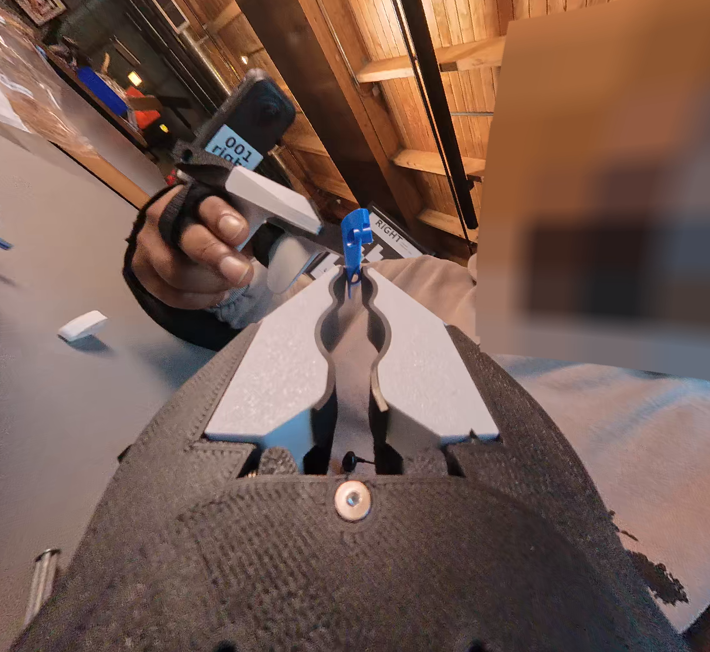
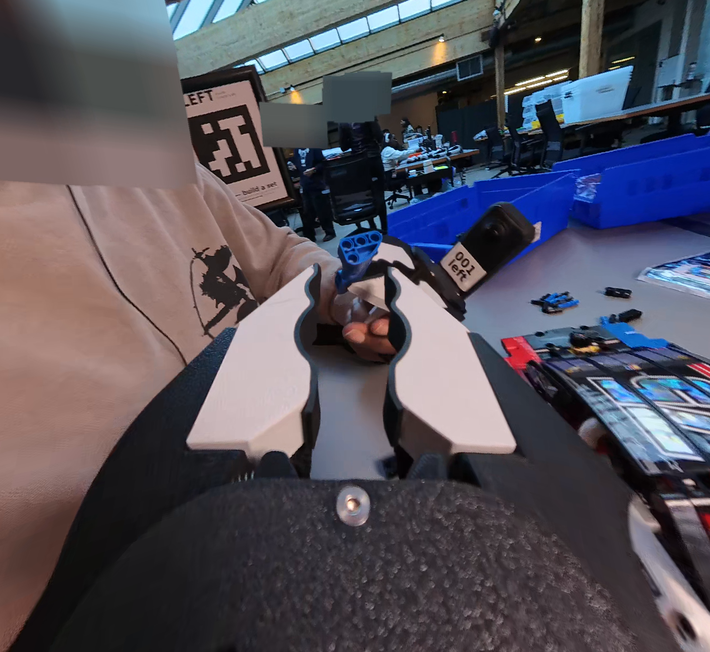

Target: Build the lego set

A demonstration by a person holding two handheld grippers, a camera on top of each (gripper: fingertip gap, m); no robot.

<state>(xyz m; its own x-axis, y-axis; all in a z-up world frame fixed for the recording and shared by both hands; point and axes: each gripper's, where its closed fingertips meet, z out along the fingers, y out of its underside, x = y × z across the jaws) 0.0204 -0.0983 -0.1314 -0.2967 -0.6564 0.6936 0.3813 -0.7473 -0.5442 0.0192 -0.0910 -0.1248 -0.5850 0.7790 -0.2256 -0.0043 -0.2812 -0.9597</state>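
My left gripper (image 1: 352, 275) is shut on a small blue lego beam piece (image 1: 355, 241), pinching its lower end so that it stands up past the fingertips. My right gripper (image 2: 351, 276) is open and empty. Its tips sit on either side of the same blue piece (image 2: 359, 251), close to it but apart. In the left wrist view a person's hand (image 1: 184, 249) holds the right gripper at the left of the blue piece. Both grippers are held in the air in front of the person's beige sweatshirt (image 2: 115, 268).
A partly built black, red and white lego car (image 2: 614, 383) lies on the grey table at right. Loose small blue and black parts (image 2: 553, 301) and a booklet (image 2: 684, 280) lie beyond it. Blue bins (image 2: 499, 203) stand behind. A white piece (image 1: 82, 324) lies on the table. The tips of both grippers are at nearly the same place.
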